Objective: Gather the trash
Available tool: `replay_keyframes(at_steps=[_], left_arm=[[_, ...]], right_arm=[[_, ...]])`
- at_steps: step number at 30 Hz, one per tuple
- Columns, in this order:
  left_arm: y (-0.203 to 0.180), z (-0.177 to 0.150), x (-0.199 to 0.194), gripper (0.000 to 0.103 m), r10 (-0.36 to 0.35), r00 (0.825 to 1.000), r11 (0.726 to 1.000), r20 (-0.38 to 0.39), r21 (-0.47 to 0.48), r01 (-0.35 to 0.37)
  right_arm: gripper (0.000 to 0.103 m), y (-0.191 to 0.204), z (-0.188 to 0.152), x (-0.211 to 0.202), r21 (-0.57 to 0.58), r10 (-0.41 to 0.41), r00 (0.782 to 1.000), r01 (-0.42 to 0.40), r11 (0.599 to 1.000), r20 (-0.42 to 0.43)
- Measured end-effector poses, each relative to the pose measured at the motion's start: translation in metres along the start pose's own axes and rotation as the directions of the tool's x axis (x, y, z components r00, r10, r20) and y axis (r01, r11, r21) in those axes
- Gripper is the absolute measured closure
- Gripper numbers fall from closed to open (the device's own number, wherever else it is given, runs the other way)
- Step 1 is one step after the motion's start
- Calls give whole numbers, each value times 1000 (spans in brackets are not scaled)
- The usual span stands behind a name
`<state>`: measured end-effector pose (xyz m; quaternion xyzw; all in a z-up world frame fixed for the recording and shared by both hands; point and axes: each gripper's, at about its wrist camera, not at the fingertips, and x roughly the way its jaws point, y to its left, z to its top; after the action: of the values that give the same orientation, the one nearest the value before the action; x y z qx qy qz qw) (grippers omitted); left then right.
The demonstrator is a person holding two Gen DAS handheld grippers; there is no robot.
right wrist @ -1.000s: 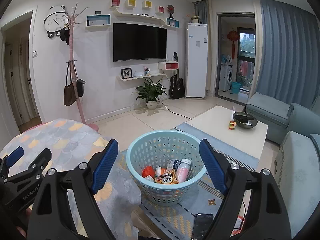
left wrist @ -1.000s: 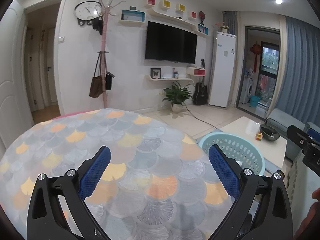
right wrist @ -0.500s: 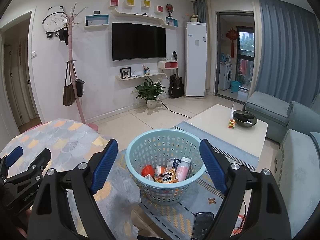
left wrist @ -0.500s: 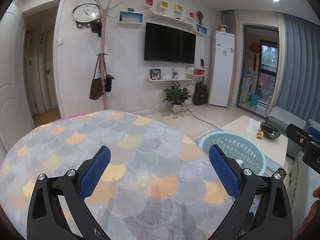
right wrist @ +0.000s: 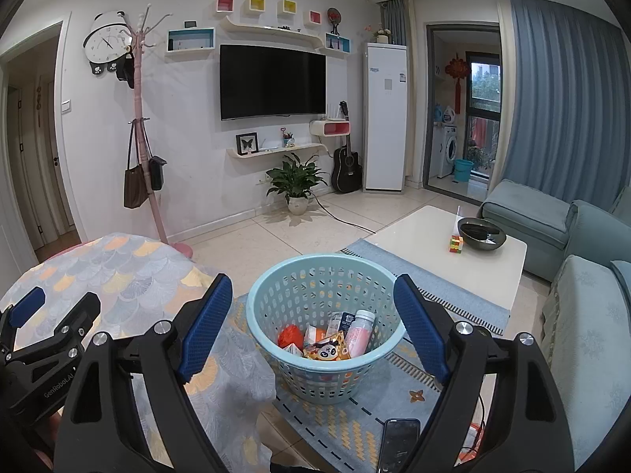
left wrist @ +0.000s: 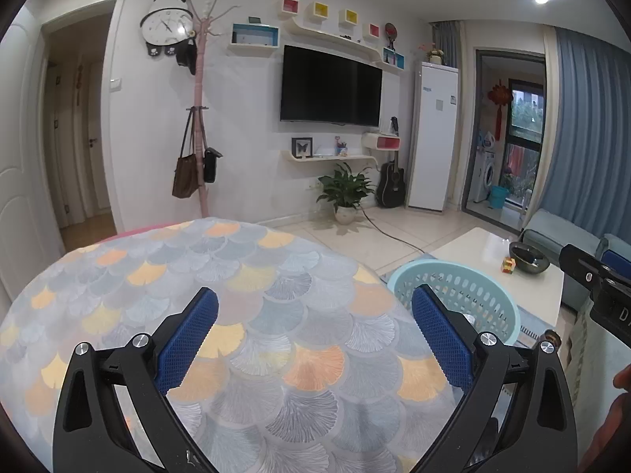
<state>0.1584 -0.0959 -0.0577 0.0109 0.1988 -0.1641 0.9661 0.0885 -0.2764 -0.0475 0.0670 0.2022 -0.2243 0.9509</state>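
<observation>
A light blue plastic basket (right wrist: 327, 331) stands on the rug beside the round table. It holds several pieces of trash: a pink bottle (right wrist: 359, 333), an orange wrapper (right wrist: 290, 336), a panda snack packet (right wrist: 326, 351). My right gripper (right wrist: 311, 327) is open and empty, held above and in front of the basket. My left gripper (left wrist: 313, 335) is open and empty over the round table (left wrist: 197, 276) with the scale-pattern cloth. The basket's rim also shows in the left wrist view (left wrist: 465, 276). No trash shows on the table.
A white coffee table (right wrist: 465, 252) with a dark bowl (right wrist: 483, 234) and a small cube stands past the basket. A blue sofa (right wrist: 583, 295) is at the right. A phone (right wrist: 400, 445) lies on the rug (right wrist: 355, 425). A coat rack (right wrist: 140, 126) stands by the wall.
Both grippers have shifted only slightly; the views have drifted a little. Both stay open and empty.
</observation>
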Motion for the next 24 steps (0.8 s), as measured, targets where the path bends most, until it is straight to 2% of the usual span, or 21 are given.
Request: replay_keyframes(at_steps=[24], left_arm=[[0, 0, 3, 7, 6, 1000, 1000, -1, 13, -6]], right_arm=[[23, -2, -3, 3, 4, 6, 1000, -6, 1000, -10]])
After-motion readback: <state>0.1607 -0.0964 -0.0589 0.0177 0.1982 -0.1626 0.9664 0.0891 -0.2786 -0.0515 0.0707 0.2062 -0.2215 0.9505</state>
